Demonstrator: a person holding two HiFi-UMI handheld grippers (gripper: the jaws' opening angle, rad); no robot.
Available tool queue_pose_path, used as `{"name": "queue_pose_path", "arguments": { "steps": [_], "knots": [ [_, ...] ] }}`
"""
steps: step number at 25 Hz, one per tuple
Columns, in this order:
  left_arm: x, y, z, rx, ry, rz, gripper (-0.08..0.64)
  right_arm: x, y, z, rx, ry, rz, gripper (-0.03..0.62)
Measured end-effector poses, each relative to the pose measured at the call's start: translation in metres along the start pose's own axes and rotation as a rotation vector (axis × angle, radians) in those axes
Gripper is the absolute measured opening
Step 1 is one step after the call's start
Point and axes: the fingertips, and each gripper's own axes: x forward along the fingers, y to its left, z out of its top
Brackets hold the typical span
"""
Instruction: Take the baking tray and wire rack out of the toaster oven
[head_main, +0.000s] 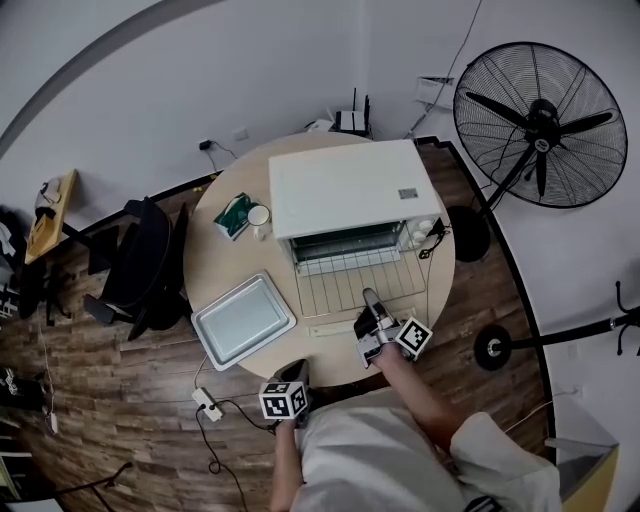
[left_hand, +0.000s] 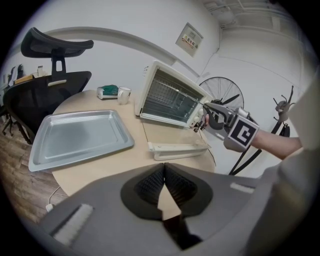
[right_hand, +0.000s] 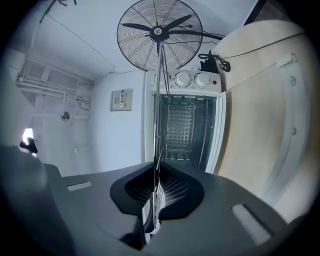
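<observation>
While the right gripper (right_hand: 156, 187) pointed level at the oven (head_main: 340, 185), its jaws were clamped shut on the front edge of the rack (head_main: 345, 285). In the right gripper view the rack showed edge-on, a thin line running from the pads towards the oven's open mouth. From the head view it reached out of that mouth and lay over the lowered door (left_hand: 175, 148), with the gripper at its near edge. How much of it sat inside the oven could not be told.

The tray (head_main: 243, 320) lay flat on the round table (head_main: 222, 270), left of the door and apart from the rack, near the table's front edge.

The left gripper (left_hand: 164, 182) hung at the table's near edge, tilted downward, with the tray ahead on its left. Its jaws were together with nothing between them.

A cup (head_main: 258, 215) and a green pack (head_main: 233, 215) sat side by side just left of the oven. A fan (head_main: 540, 125) stood on the floor to the right of the table, and a chair (head_main: 140, 265) stood at its left.
</observation>
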Motion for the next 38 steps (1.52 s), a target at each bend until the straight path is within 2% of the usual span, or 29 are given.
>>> {"name": "queue_pose_path", "arguments": {
  "steps": [7,12,21,26,31,36,38],
  "knots": [
    [0.001,-0.003,0.0,0.011,0.0,-0.005,0.057,-0.015,-0.002,-0.009,-0.001,0.026,-0.011,0.008],
    [-0.002,-0.002,-0.005,-0.004,-0.007,0.001,0.057,-0.02,-0.003,-0.025,-0.017,0.084,-0.019,0.008],
    [-0.02,0.018,-0.021,-0.098,-0.053,0.067,0.057,-0.018,-0.012,-0.066,-0.033,0.223,-0.044,0.008],
    [-0.043,0.045,-0.035,-0.173,-0.087,0.133,0.057,-0.012,-0.015,-0.102,-0.046,0.312,-0.052,0.008],
    [-0.064,0.068,-0.052,-0.232,-0.1,0.185,0.057,-0.008,-0.017,-0.153,-0.07,0.45,-0.039,0.008],
    [-0.077,0.084,-0.056,-0.256,-0.105,0.213,0.057,-0.007,-0.015,-0.199,-0.002,0.557,-0.041,0.008],
    [-0.083,0.091,-0.056,-0.256,-0.107,0.22,0.057,-0.006,-0.018,-0.212,-0.01,0.581,-0.054,0.008]
  ]
}}
